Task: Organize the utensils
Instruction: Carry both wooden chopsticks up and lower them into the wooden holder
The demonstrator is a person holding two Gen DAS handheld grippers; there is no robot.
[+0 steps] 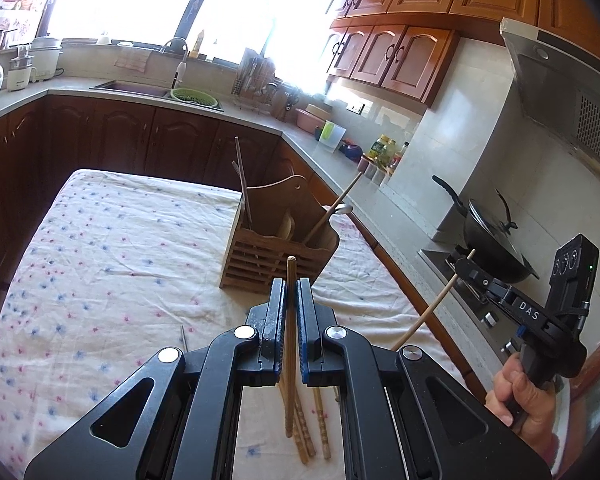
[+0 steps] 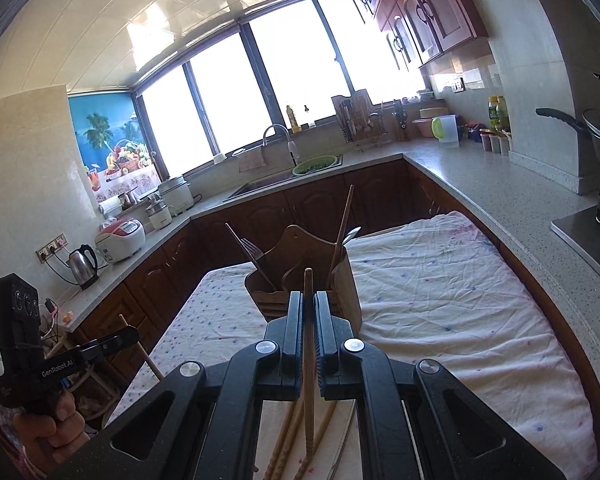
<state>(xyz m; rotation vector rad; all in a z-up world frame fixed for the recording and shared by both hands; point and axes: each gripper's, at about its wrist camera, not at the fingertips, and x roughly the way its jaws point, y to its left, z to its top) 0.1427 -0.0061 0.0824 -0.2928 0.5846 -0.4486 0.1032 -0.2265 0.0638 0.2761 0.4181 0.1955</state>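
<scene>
A wooden utensil holder (image 1: 276, 252) stands on the floral cloth (image 1: 112, 264); in the right wrist view the holder (image 2: 308, 284) is just beyond my fingers. It holds chopsticks, a fork (image 2: 252, 250) and a metal spoon (image 1: 342, 210). My left gripper (image 1: 291, 284) is shut on a wooden chopstick (image 1: 290, 344), held upright above the cloth. My right gripper (image 2: 308, 300) is shut on another wooden chopstick (image 2: 309, 360). Loose chopsticks (image 1: 312, 428) lie on the cloth under the left gripper and also show in the right wrist view (image 2: 296, 436). A thin metal utensil tip (image 1: 184, 338) lies on the cloth.
A grey counter (image 2: 480, 184) wraps around the table, with a sink (image 1: 136, 90), dish rack (image 1: 256, 80), bottles (image 1: 384, 148), a wok on the stove (image 1: 492, 240), a kettle (image 2: 83, 266) and rice cookers (image 2: 120, 238). Wooden cabinets hang above.
</scene>
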